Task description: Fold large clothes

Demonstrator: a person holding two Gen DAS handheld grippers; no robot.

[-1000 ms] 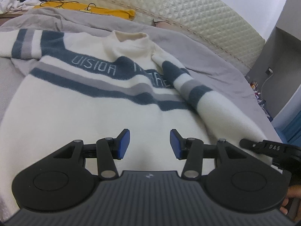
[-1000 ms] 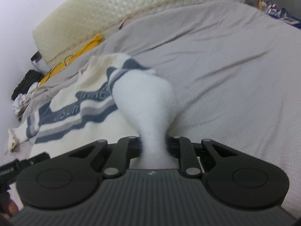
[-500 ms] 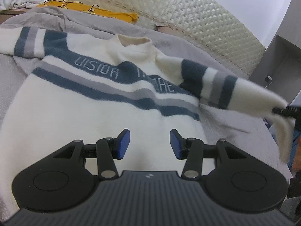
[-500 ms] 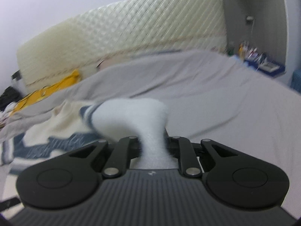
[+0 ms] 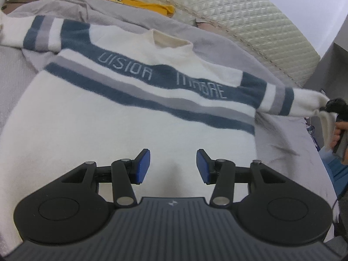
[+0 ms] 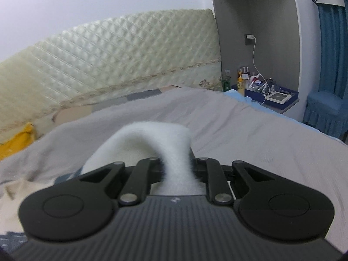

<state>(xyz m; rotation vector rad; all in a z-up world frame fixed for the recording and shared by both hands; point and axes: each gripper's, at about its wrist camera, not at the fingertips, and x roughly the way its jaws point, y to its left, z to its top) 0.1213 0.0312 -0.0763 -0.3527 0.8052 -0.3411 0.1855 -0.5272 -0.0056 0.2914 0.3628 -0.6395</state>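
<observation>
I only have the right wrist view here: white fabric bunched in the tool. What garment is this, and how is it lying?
Observer: It is a white sweater with blue and grey stripes, spread front-up on the grey bedcover.
Operator: Which part is pinched?
Observer: The cuff end of the sleeve, stretched sideways off the body by the right tool.
Operator: And the left tool?
Observer: The left tool is open over the sweater's lower front, gripping nothing.
</observation>
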